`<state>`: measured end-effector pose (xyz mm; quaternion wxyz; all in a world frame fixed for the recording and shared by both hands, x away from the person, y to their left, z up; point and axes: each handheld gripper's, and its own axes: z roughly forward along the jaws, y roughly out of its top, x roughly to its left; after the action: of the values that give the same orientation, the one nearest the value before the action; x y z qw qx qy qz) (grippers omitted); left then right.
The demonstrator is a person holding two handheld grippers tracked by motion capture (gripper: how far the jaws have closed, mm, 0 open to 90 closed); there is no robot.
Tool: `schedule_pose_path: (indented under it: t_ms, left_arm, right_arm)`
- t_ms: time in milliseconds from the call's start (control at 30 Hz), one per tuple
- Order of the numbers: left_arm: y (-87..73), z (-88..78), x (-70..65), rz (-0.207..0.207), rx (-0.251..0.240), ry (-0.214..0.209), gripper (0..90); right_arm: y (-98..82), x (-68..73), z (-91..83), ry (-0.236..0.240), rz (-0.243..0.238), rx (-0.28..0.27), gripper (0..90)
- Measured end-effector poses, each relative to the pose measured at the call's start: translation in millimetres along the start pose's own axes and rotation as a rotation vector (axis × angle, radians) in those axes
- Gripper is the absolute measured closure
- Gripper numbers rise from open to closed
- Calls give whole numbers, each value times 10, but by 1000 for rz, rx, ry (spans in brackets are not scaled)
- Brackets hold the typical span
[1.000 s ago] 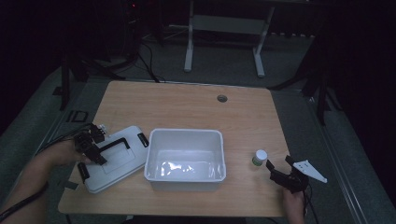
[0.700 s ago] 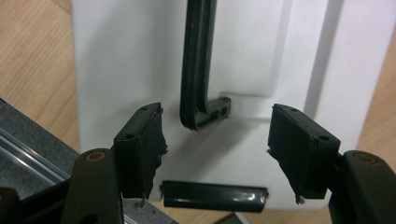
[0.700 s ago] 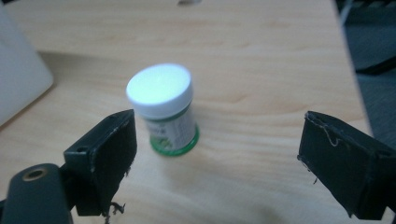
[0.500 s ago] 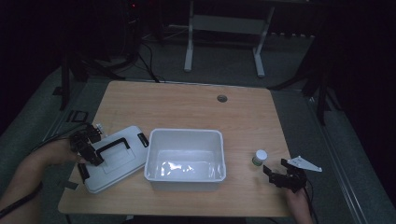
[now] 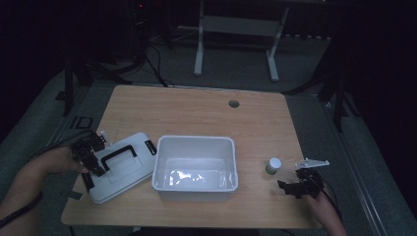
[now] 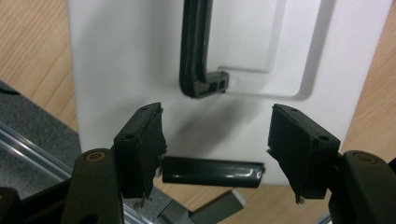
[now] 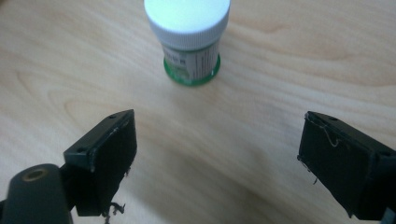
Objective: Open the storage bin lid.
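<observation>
A white lid [image 5: 129, 172] with a black handle [image 5: 119, 152] lies flat at the table's left, beside an empty white bin [image 5: 195, 167]. My left gripper [image 5: 88, 161] hovers over the lid's left edge. In the left gripper view it [image 6: 215, 140] is open, the handle [image 6: 195, 51] lies ahead, and a black latch [image 6: 212, 171] on the lid's edge sits between the jaws, apart from both. A small bottle [image 5: 273, 166] with a white cap and green label stands right of the bin. My right gripper [image 5: 298, 187] is open just behind it, with the bottle [image 7: 189, 42] beyond its [image 7: 219, 158] tips.
The wooden table [image 5: 206, 115] has a round cable hole [image 5: 234, 103] near its far edge. The bin stands near the front edge, between the two grippers. Dark floor and a white frame stand [image 5: 236, 29] lie beyond the table.
My right gripper has dropped lower and shifted slightly left, toward the bottle. The left gripper has stayed over the lid's edge.
</observation>
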<state>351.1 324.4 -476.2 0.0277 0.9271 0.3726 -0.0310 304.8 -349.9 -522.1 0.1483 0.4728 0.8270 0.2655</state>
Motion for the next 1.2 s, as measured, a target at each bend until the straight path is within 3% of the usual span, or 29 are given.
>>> schedule_pose_path:
  t_ms: [133,333,633,667,833,900,1200]
  left_arm:
    - [-24,-6,12,-8,-2,1,354]
    - [-46,6,-1,5,39,28,354]
    - [-66,30,-5,12,58,30,354]
    - [-66,24,-8,11,59,26,354]
    - [-47,1,-59,28,65,29,354]
    - [-45,-9,-64,27,61,31,354]
    - [-42,-19,-91,34,58,26,354]
  right_arm:
    - [68,-19,-19,2,-34,116,110]
    - [185,-7,-28,9,-87,278,110]
    - [379,38,-6,63,-118,403,110]
    - [458,46,1,62,-125,435,110]
    - [614,60,52,76,-136,494,110]
    - [674,74,76,60,-144,505,110]
    - [871,116,157,77,-167,500,139]
